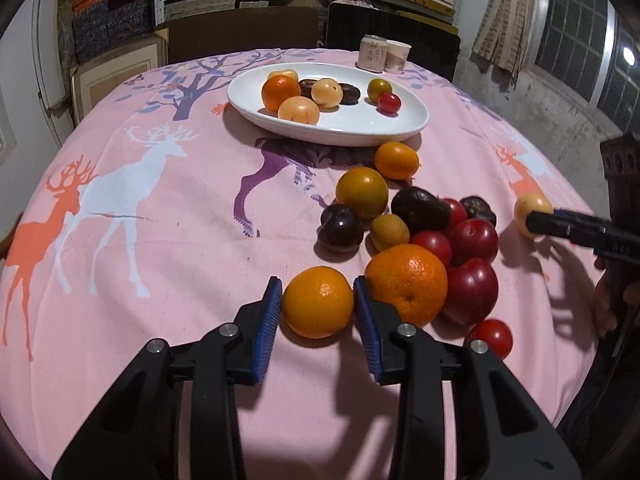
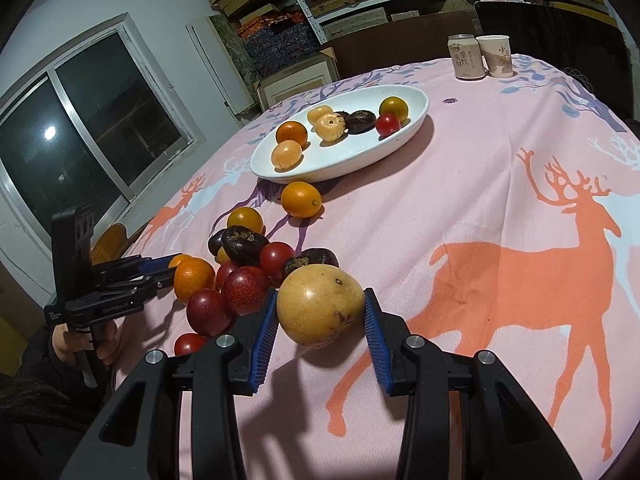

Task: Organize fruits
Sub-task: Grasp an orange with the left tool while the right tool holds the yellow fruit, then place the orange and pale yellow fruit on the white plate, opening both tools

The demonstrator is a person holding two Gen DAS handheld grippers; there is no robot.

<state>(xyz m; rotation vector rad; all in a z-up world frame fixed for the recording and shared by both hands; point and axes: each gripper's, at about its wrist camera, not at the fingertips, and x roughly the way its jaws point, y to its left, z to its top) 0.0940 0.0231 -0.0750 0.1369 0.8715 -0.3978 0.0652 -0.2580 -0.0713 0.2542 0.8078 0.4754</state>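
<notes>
My left gripper (image 1: pixel 317 300) is shut on a small orange (image 1: pixel 318 302) that rests on the pink cloth, beside a bigger orange (image 1: pixel 406 284). My right gripper (image 2: pixel 320 310) is shut on a yellow passion fruit (image 2: pixel 320 304); it also shows in the left wrist view (image 1: pixel 532 210), held just above the cloth. A pile of red plums (image 1: pixel 472 290), tomatoes, dark fruits and yellow fruits (image 1: pixel 362 192) lies between the two grippers. A white oval plate (image 1: pixel 344 128) farther back holds several fruits; it also shows in the right wrist view (image 2: pixel 304 172).
A can (image 2: pixel 466 56) and a paper cup (image 2: pixel 496 56) stand at the table's far edge. A lone orange fruit (image 2: pixel 301 199) lies just in front of the plate. Shelves with boxes and dark chair backs stand behind the table. A window is at the left.
</notes>
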